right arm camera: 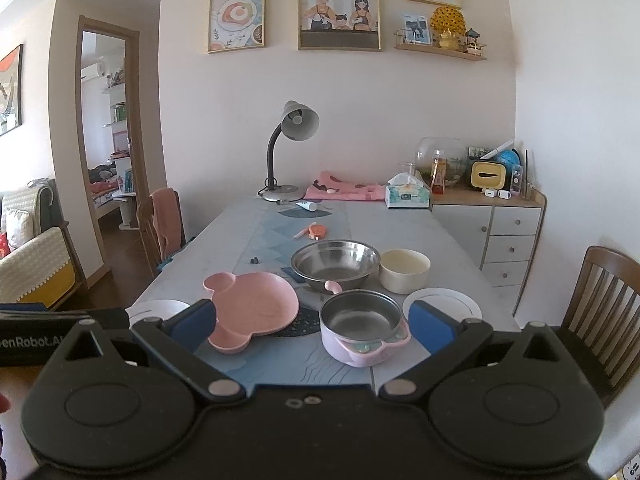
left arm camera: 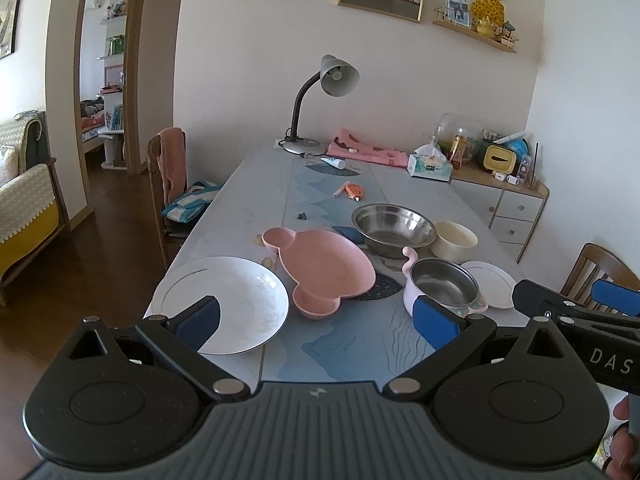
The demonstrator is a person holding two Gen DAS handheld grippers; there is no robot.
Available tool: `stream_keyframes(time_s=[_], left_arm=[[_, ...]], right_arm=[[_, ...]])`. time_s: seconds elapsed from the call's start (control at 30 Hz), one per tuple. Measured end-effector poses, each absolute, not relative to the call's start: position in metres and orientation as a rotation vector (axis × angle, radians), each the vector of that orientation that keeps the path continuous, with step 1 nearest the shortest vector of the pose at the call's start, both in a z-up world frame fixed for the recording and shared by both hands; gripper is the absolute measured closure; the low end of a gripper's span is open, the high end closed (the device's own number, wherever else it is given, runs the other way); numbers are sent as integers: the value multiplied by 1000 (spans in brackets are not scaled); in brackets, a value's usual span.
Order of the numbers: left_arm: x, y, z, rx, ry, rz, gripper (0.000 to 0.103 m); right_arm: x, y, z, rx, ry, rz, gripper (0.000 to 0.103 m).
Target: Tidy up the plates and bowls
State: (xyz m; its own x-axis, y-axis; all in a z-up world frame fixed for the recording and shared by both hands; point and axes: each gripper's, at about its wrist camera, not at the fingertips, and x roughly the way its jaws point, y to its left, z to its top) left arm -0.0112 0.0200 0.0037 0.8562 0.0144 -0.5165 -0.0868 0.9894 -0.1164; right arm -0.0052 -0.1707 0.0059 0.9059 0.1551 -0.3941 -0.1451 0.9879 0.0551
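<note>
White plate (left arm camera: 236, 300), pink divided plate (left arm camera: 324, 268), steel bowl (left arm camera: 394, 228), cream bowl (left arm camera: 456, 240), pink-handled steel bowl (left arm camera: 442, 284), small white plate (left arm camera: 494, 280), all upright on table.

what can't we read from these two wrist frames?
- White plate: right view, mostly hidden behind the left gripper body and a fingertip.
- Small plate: right view, near edge covered by a blue pad.
- Dark item under the steel bowl: left view, mostly covered, unidentifiable.
- Small dark object: too small to identify in either view.

Home dining room: family pictures (right arm camera: 339, 6) on wall, desk lamp (right arm camera: 294, 128) and tissue box (right arm camera: 408, 197) on tabletop (right arm camera: 240, 240), wooden chairs (right arm camera: 600, 300), sofa (right arm camera: 32, 264), bedroom through doorway (right arm camera: 108, 140).
</note>
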Motion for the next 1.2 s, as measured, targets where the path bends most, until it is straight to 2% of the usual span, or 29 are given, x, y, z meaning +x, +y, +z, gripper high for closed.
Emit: stream_keyframes(time_s=[0.93,1.2], left_arm=[[-7,13,5,-121,558,23,0],[4,26,-6,-158,591,50,0]], right_arm=[[-7,-183,3,38,417,138,0],[23,-175,-4,14,469,184,3]])
